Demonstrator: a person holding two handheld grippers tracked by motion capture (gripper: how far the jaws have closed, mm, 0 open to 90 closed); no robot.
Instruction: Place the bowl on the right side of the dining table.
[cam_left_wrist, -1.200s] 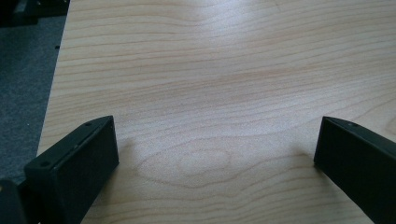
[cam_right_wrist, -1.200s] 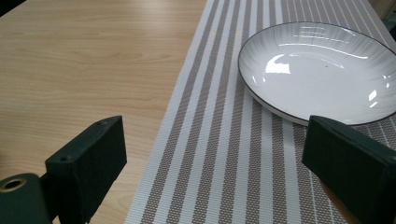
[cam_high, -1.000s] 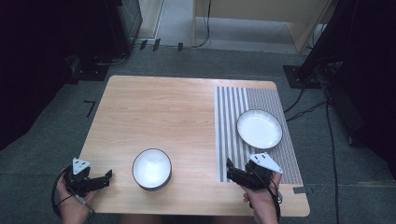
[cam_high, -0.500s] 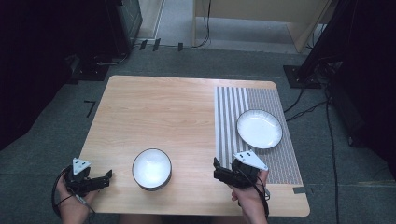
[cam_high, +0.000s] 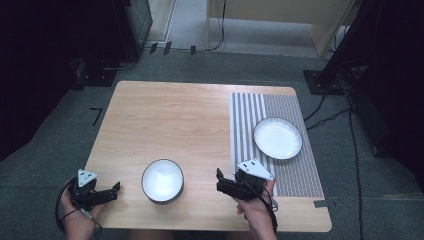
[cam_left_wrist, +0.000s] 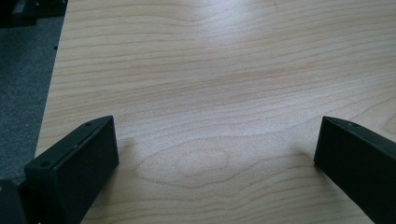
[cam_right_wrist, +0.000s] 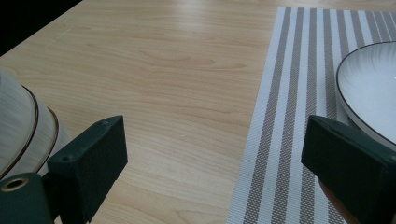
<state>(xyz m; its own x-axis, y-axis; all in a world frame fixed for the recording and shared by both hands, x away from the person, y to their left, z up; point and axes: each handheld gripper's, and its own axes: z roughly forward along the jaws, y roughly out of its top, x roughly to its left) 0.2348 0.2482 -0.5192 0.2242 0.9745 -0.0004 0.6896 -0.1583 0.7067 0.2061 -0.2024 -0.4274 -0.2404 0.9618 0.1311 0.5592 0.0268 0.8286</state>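
My right gripper (cam_high: 218, 181) hovers near the table's (cam_high: 170, 120) front edge with its jaws spread wide and nothing between them, aimed toward the bowl (cam_high: 162, 180) just to its left. I judge the bowl ceramic: stiff, glossy, slippery and breakable, so I'd pinch its rim. My left gripper (cam_high: 116, 189), equally wide and empty, waits at the front left corner. A plate (cam_high: 277, 138) sits on the striped mat (cam_high: 250, 120), well clear; nothing obstructs me.

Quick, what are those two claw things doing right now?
Left gripper: open, holding nothing.
Right gripper: open, holding nothing, near the bowl.
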